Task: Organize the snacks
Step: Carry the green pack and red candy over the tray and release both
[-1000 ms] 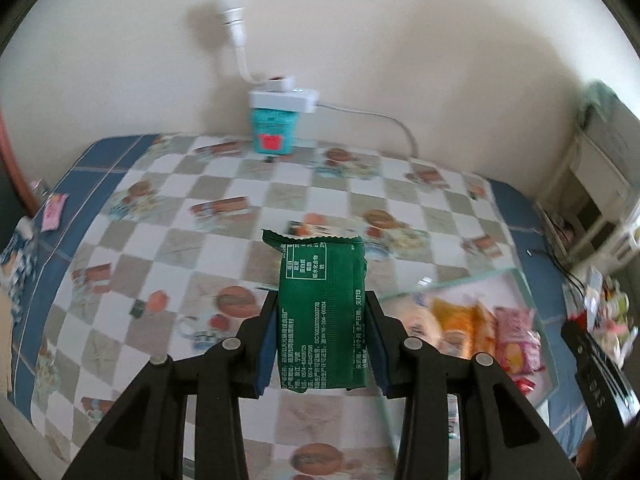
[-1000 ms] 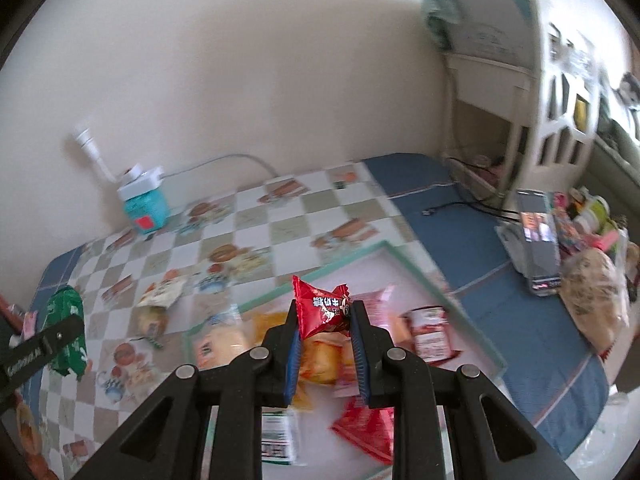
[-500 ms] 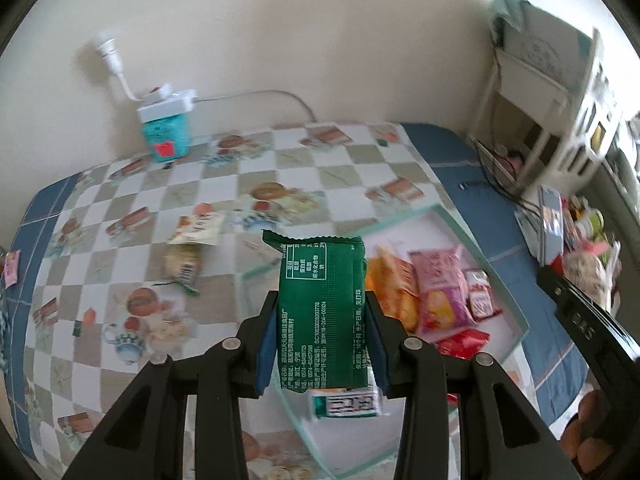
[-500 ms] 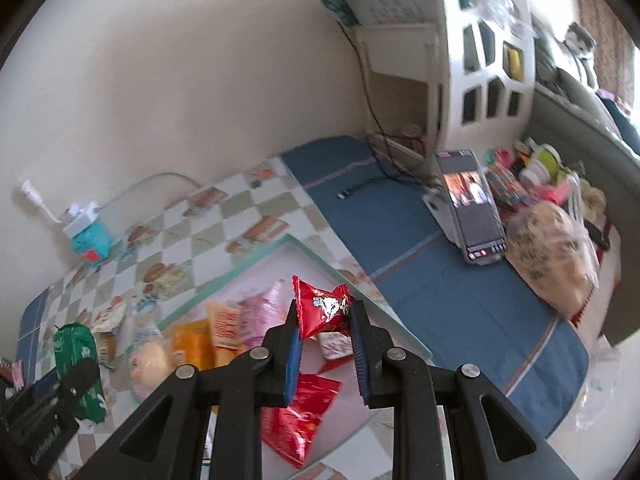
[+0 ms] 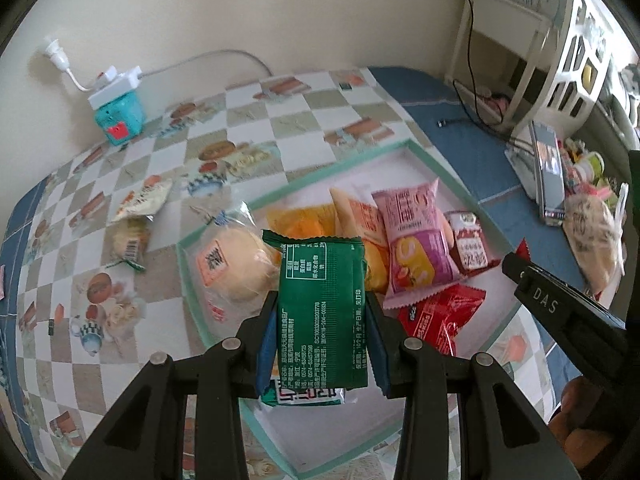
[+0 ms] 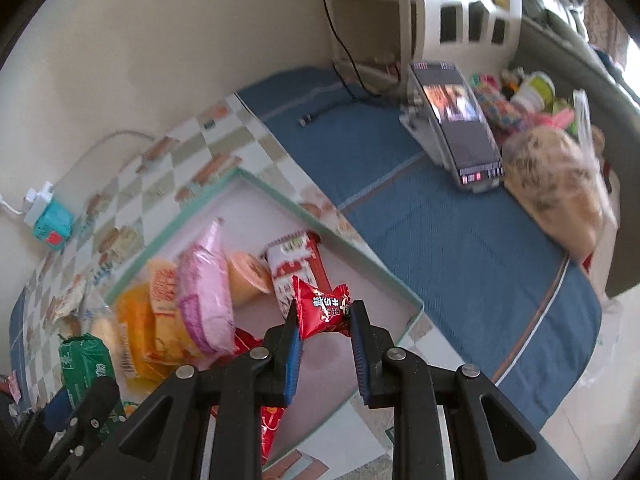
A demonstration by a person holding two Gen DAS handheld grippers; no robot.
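Observation:
My left gripper (image 5: 322,312) is shut on a green snack packet (image 5: 322,304), held above the near left part of a white tray with a teal rim (image 5: 360,156). The tray holds several snacks: a bun bag (image 5: 230,264), orange packets (image 5: 308,220), a pink packet (image 5: 412,240) and red packets (image 5: 440,316). My right gripper (image 6: 323,314) is shut on a small red candy packet (image 6: 322,306) above the tray's (image 6: 280,196) right half. The green packet also shows at the lower left of the right wrist view (image 6: 86,364).
Two snack bags (image 5: 136,216) lie on the checkered tablecloth left of the tray. A teal box with a white power adapter (image 5: 116,112) stands by the wall. A phone on a stand (image 6: 456,128), a plastic bag (image 6: 556,184) and a white shelf (image 5: 552,40) are to the right.
Both grippers have moved closer over the tray with their packets still held. The views have swung right and down toward the tray.

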